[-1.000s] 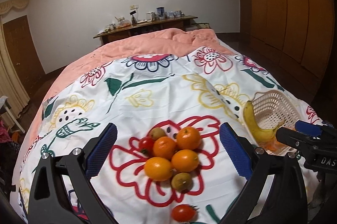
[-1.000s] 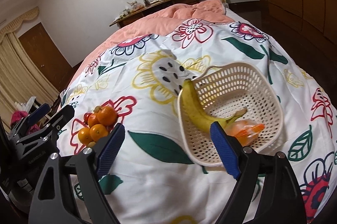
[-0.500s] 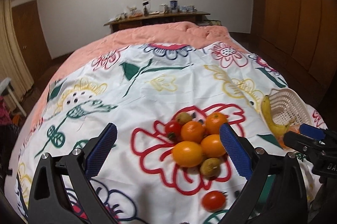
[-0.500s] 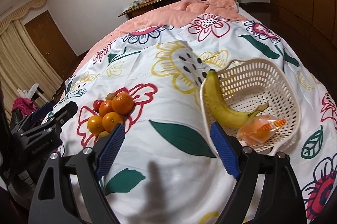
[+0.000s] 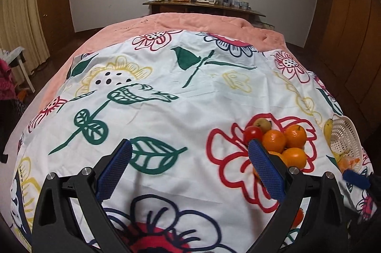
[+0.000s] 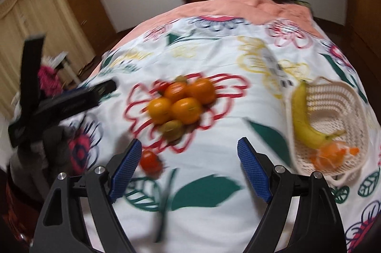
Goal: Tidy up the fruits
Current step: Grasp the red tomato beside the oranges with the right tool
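A pile of oranges (image 6: 181,98) with kiwis and a tomato lies on the flowered sheet (image 6: 214,134); it also shows in the left wrist view (image 5: 283,141). A loose tomato (image 6: 150,161) lies nearer me. A white basket (image 6: 357,110) at the right holds a banana (image 6: 302,117) and a bagged orange (image 6: 332,156). My right gripper (image 6: 189,169) is open and empty, just short of the pile. My left gripper (image 5: 189,172) is open and empty, left of the pile, and shows at the left in the right wrist view (image 6: 59,103).
The sheet covers a pink quilt (image 5: 190,22) on a bed. A wooden sideboard (image 5: 204,7) with small items stands at the far wall. Wooden wardrobes (image 5: 345,15) line the right side, curtains and a door the left.
Both grippers swung left. The pile slid to the right edge of the left view and to the centre of the right view; the basket moved to the right edge. Both stayed open.
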The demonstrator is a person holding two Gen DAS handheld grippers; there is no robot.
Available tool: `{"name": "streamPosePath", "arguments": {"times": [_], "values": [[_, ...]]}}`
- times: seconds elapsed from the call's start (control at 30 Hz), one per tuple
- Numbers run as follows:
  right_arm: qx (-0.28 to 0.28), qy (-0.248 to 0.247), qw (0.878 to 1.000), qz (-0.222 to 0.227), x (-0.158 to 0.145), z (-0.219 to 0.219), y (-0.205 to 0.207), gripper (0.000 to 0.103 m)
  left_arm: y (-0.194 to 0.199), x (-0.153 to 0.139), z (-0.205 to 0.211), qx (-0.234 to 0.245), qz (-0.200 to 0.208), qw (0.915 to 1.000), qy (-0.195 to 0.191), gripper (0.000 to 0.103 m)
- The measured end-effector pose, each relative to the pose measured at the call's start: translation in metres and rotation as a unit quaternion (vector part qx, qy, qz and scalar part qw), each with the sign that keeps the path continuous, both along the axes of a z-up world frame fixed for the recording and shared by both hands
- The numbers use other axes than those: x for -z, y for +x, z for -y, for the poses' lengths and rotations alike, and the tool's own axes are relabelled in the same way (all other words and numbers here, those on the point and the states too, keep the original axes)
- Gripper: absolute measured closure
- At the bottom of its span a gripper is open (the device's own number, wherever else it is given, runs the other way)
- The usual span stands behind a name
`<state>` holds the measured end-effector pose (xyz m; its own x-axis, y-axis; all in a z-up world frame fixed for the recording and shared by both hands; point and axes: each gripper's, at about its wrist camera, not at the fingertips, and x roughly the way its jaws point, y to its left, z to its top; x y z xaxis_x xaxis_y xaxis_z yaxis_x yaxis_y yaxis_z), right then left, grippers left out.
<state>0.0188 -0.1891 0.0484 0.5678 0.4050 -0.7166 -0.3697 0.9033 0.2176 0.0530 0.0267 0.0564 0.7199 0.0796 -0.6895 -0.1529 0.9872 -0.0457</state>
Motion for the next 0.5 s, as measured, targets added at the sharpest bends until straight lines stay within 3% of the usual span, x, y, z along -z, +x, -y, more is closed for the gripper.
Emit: {"name": "streamPosePath", "arguments": {"times": [0.17, 0.33, 0.5], "values": [[-0.048, -0.041, 0.998, 0.003, 0.005, -0.031, -0.010, 0.035, -0.003, 0.004, -0.006, -0.002, -0.002, 1.0000, -0.005, 0.004], [-0.067, -0.060, 0.996, -0.021, 0.013, -0.043, -0.007, 0.051, -0.003, 0.006, -0.007, -0.002, -0.002, 1.0000, -0.007, 0.004], [-0.077, -0.067, 0.994, -0.040, 0.020, -0.050, -0.003, 0.056, -0.003, 0.006, -0.008, -0.002, -0.002, 1.0000, -0.007, 0.004]]}}
